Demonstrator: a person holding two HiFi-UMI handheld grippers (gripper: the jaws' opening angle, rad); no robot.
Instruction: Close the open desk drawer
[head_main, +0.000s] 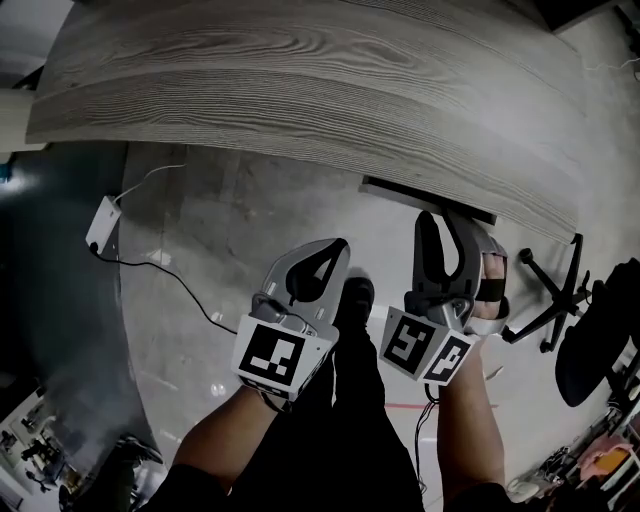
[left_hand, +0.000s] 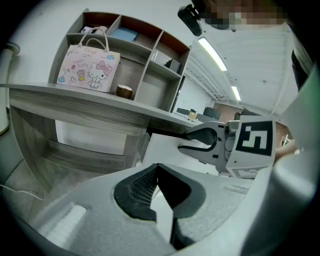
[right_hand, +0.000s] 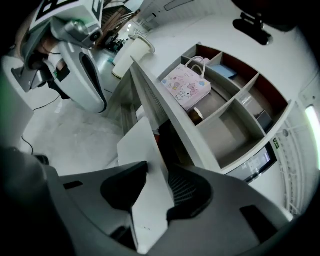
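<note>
The grey wood-grain desk (head_main: 300, 80) fills the top of the head view. Its drawer juts out a little under the right part of the front edge, and the white drawer front (head_main: 430, 198) faces me. My right gripper (head_main: 432, 218) reaches up to that front. In the right gripper view, the jaws of the right gripper (right_hand: 157, 164) stand slightly apart, with the top edge of the drawer front (right_hand: 140, 150) in the gap. My left gripper (head_main: 340, 245) hangs to the left, short of the drawer. In its own view the left gripper (left_hand: 157, 165) is shut and holds nothing.
A pink cartoon-cat bag (left_hand: 89, 67) and a shelf unit (left_hand: 150, 60) stand on the desk. On the concrete floor, a white power adapter (head_main: 103, 225) trails a cable at left. An office chair's base (head_main: 555, 290) is at right. My legs and shoe (head_main: 355, 295) are below the grippers.
</note>
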